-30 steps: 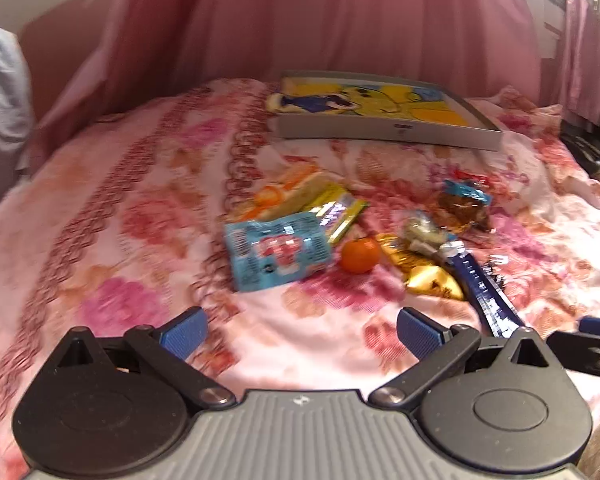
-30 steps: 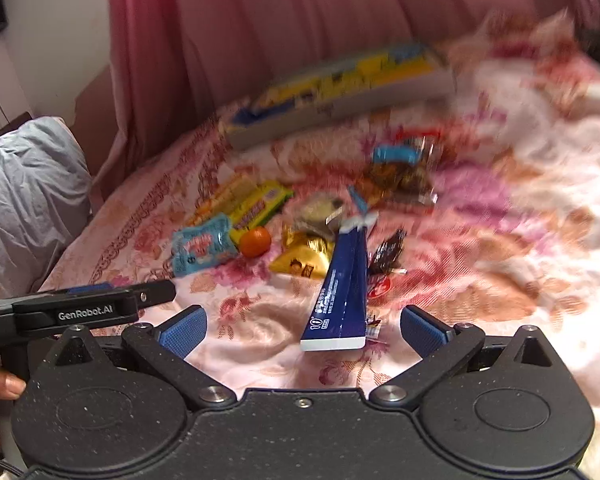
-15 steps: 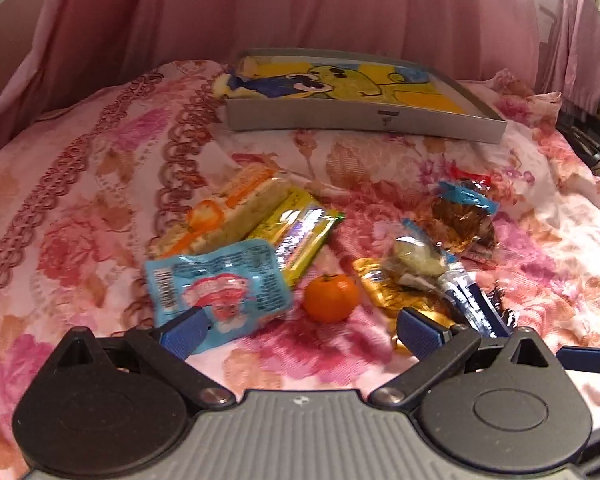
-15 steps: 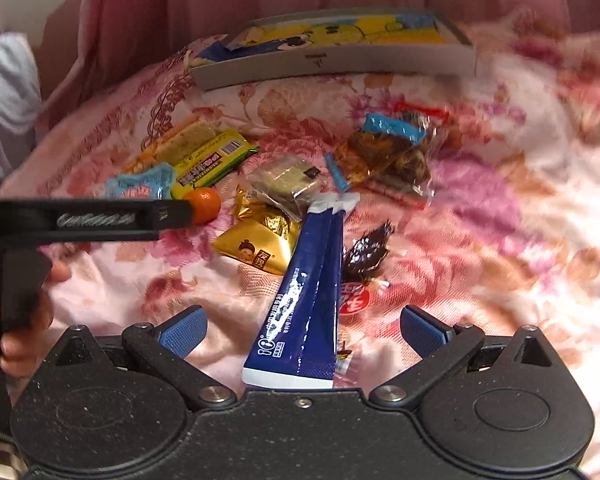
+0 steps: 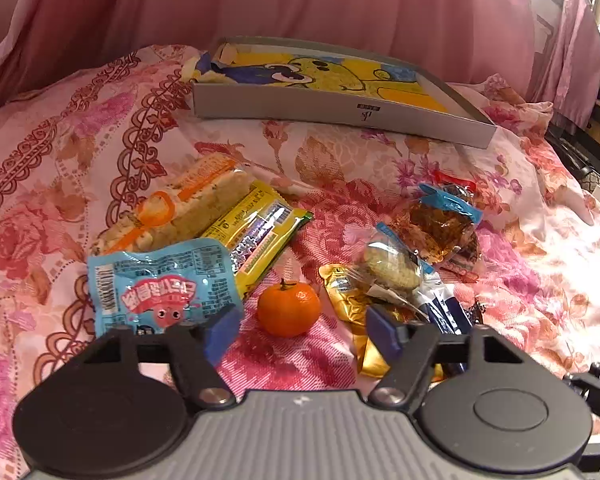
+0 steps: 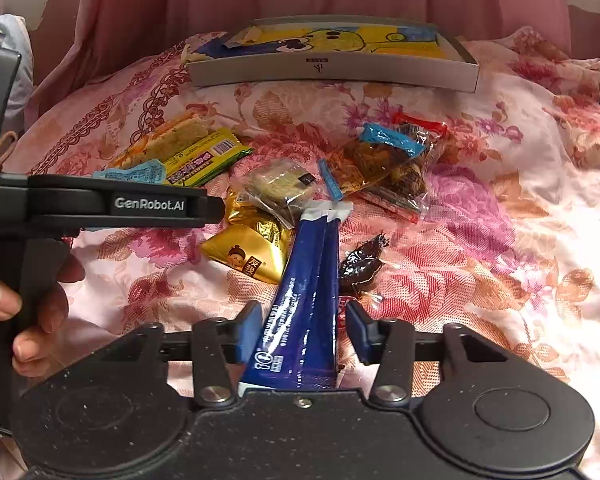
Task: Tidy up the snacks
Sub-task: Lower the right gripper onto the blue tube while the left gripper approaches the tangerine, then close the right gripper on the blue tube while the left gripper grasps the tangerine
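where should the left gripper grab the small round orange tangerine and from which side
Grip the small round orange tangerine across its widest middle, coming straight forward and low from the near side, as the left gripper already faces it with jaws open. It sits alone on the floral bedspread, stem up, with gaps to the light blue snack pouch and gold foil packet.

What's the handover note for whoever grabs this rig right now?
Left tool: open, empty, lined up on the mandarin.
Right tool: open, straddling the blue stick packs, not clamped.
Grey box sits at the far end of the bedspread; no loose snacks visible in it.
Done: nothing sorted.
Left: mandarin, blue stick packs, light-blue pouch, yellow bar, gold packet, the other wrapped snacks.
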Demonstrator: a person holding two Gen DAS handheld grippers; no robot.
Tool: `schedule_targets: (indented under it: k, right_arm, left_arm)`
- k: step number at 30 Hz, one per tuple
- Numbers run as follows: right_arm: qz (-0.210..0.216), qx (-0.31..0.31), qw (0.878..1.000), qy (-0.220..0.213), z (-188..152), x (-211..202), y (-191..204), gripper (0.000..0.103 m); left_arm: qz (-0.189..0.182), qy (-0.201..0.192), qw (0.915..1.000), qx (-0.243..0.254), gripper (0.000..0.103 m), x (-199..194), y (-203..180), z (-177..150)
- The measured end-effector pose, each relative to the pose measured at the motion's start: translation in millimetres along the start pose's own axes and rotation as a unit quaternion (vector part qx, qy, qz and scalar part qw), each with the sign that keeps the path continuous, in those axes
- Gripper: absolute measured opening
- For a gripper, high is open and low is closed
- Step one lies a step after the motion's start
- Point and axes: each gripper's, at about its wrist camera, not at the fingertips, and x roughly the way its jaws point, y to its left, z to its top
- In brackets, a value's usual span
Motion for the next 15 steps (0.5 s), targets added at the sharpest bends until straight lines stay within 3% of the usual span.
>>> schedule_targets:
  k: [2,5,15]
  right_arm:
    - [0.000,0.001,1.000,-0.003,0,0,0,0.043]
    - [0.000,0.003,1.000,-0.007,1,1,-1,0.042]
    - [0.005,0.016,1.000,-0.008,8,11,-8,0.042]
  left_arm:
    - [0.014,0.005,0.9998,-0.011,0.055,5,-1,0]
    - [0.030,0.009,0.9990,-0.031,0.043,12,1,-3]
    - [0.035,-0.001,0.9974,-0.062,0.041,19,5,-1]
